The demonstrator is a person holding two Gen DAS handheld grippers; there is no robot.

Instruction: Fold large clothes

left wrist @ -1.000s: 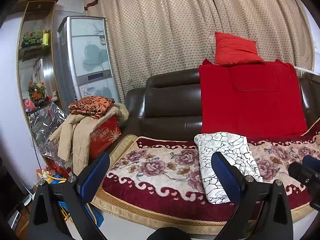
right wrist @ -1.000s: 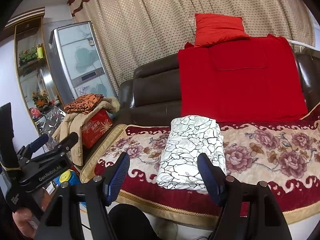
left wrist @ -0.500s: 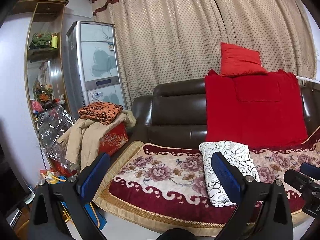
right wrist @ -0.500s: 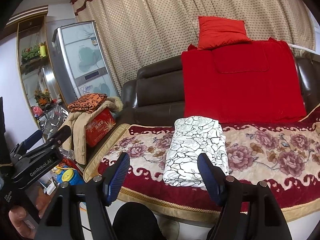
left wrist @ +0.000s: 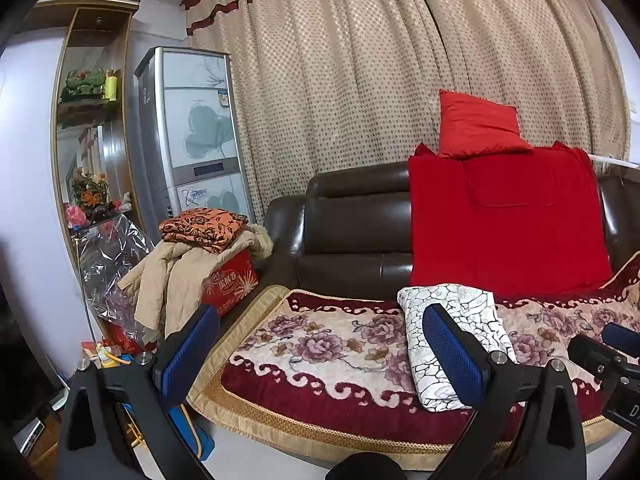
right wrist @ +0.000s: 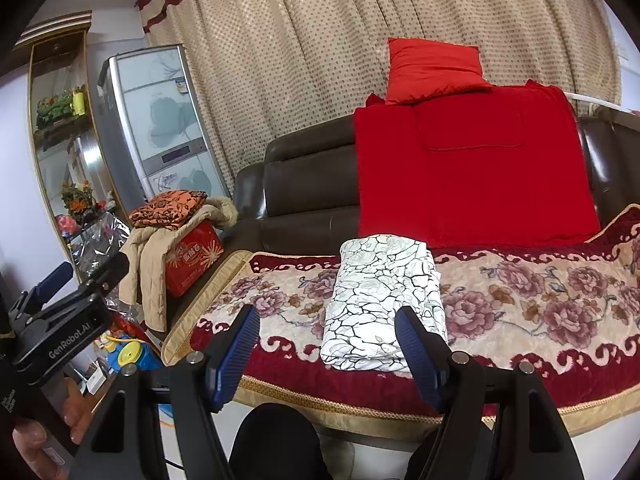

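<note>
A white garment with black crackle print (left wrist: 460, 328) lies folded in a neat rectangle on the floral sofa cover (left wrist: 320, 340); it also shows in the right wrist view (right wrist: 380, 300). My left gripper (left wrist: 320, 356) is open and empty, held back from the sofa edge. My right gripper (right wrist: 326, 354) is open and empty, in front of the folded garment and apart from it. The left gripper's body (right wrist: 60, 320) shows at the left of the right wrist view.
A brown leather sofa (left wrist: 352, 220) carries a red blanket (left wrist: 508, 220) and a red cushion (left wrist: 476, 124). A red box (left wrist: 232, 284) with a beige coat (left wrist: 168, 280) and an orange patterned cloth (left wrist: 200, 228) stands left. A fridge (left wrist: 188, 136) and shelf stand behind.
Both grippers have drawn back and tilted up a little, so the sofa and the folded garment sit lower and farther in both views. The garment has not moved.
</note>
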